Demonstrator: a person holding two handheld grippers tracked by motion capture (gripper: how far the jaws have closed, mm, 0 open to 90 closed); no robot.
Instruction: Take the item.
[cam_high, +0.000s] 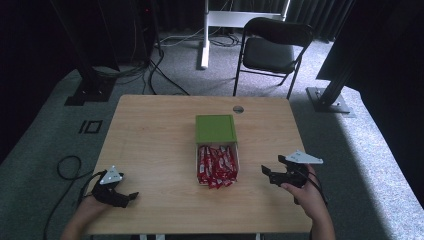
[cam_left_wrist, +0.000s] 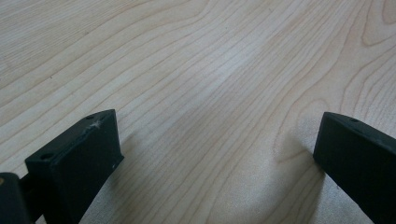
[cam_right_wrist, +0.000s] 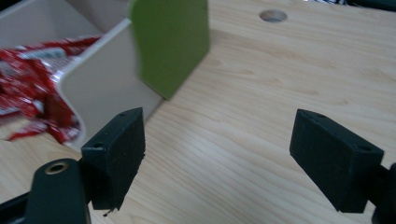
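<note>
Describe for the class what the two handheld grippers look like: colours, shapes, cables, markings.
Both the left gripper and the right gripper are black, each topped by a grey three-cornered plate. Their jaws are thick, blocky black pads with small screw holes along the edges. A black cable loops away from the left one. The person's forearms are bare, with no sleeves visible.

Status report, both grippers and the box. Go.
Left gripper open, empty, low over bare table. Right gripper open, empty, beside the box. Box open, green lid slid back, red packets inside. Nothing in the way.
</note>
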